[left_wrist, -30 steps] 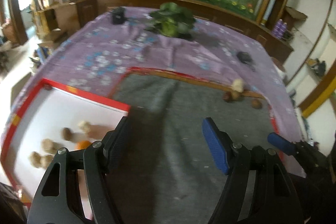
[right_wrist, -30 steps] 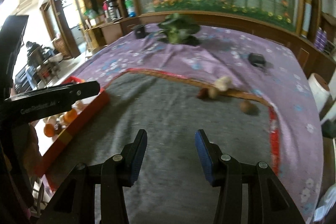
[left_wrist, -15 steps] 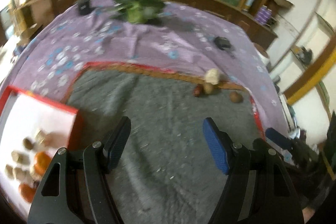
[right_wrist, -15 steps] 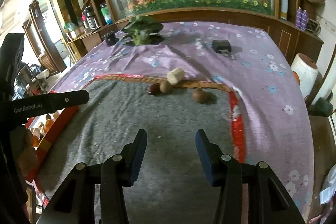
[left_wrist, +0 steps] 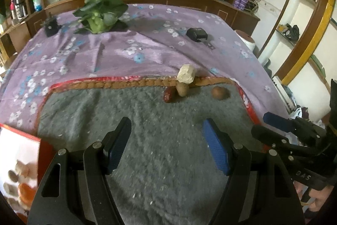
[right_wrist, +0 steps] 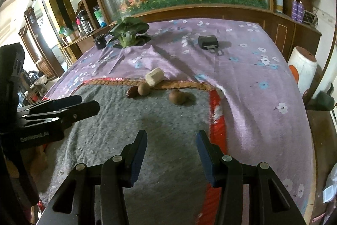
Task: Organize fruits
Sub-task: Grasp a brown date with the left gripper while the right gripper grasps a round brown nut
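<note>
Several small fruits lie at the far edge of the grey mat (left_wrist: pixel 147 140): a red date (left_wrist: pixel 169 94), a tan round fruit (left_wrist: pixel 182 89), a pale chunk (left_wrist: pixel 186 74) behind it and a brown round fruit (left_wrist: pixel 219 93) to the right. In the right wrist view the brown round fruit (right_wrist: pixel 176 96), the tan fruit (right_wrist: pixel 143 89) and the pale chunk (right_wrist: pixel 154 76) show too. My left gripper (left_wrist: pixel 166 130) is open above the mat, short of the fruits. My right gripper (right_wrist: pixel 171 140) is open and empty, nearer the brown fruit. The red-rimmed white tray (left_wrist: pixel 19 159) at lower left holds several fruits.
A purple flowered cloth (left_wrist: pixel 126 45) covers the table under the mat. On it at the back lie a leafy green vegetable (left_wrist: pixel 101 14), a small black cup (left_wrist: pixel 50 26) and a black box (left_wrist: pixel 197 34). A white canister (right_wrist: pixel 303 69) stands off the table's right side.
Both grippers have swung right and dipped toward the fruits at the mat's far edge. The tray has slid to the left edge of the left wrist view. Jaws stay open.
</note>
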### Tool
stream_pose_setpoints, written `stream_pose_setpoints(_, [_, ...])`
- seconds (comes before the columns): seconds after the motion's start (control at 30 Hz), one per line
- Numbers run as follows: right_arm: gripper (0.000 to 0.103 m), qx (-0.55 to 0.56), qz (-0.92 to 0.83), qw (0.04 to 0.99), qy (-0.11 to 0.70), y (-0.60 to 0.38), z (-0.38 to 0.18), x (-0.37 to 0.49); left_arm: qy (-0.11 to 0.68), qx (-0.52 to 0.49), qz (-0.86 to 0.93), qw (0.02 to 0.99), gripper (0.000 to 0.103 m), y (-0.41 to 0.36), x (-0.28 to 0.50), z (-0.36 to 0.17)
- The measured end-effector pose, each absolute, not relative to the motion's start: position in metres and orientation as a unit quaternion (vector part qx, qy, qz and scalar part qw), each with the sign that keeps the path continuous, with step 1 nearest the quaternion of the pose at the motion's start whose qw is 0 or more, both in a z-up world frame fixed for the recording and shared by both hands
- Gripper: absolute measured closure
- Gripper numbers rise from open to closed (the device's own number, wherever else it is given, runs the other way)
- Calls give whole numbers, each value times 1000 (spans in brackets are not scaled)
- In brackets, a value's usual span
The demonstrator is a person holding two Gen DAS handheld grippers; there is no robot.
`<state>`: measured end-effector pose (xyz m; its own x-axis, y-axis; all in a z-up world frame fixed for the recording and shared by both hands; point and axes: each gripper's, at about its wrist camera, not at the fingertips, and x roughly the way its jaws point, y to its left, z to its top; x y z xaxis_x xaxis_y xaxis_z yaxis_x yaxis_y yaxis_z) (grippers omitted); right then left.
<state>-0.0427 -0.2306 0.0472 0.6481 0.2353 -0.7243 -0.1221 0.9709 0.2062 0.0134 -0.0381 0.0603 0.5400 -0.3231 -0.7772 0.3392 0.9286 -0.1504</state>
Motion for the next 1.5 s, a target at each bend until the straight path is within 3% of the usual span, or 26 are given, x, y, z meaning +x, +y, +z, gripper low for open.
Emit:
stream_pose_setpoints(0.57, [56, 56, 101, 905, 410, -235, 44, -29, 443, 107, -193, 869, 32, -77, 66, 27])
stream_pose_setpoints(0.67, [56, 48, 98, 904, 414, -238, 43, -24, 445, 128, -195, 865, 47, -79, 68, 22])
stream_pose_setpoints(0.73, [56, 38, 99, 903, 417, -236, 43, -20, 449, 134, -198, 861, 63, -79, 70, 17])
stream_pose_setpoints(0.87, [56, 24, 107, 902, 417, -233, 42, -11, 448, 118, -203, 863, 69, -76, 74, 15])
stream_pose_setpoints(0.93, [56, 13, 110, 903, 416, -230, 41, -1, 450, 106, -199, 864, 84, -73, 76, 17])
stream_pose_setpoints(1.23, [55, -8, 143, 895, 422, -219, 31, 31, 460, 81, -187, 864, 86, -69, 69, 20])
stream_pose_setpoints(1.3, [61, -20, 150, 893, 425, -214, 26, 37, 461, 74, -187, 864, 86, -66, 64, 22])
stream_pose_setpoints(1.37, [79, -26, 151, 891, 427, -212, 22, 40, 460, 70, -187, 865, 86, -63, 57, 24])
stream_pose_setpoints(1.5, [80, -28, 141, 891, 430, -209, 13, 41, 461, 58, -181, 867, 86, -56, 46, 27])
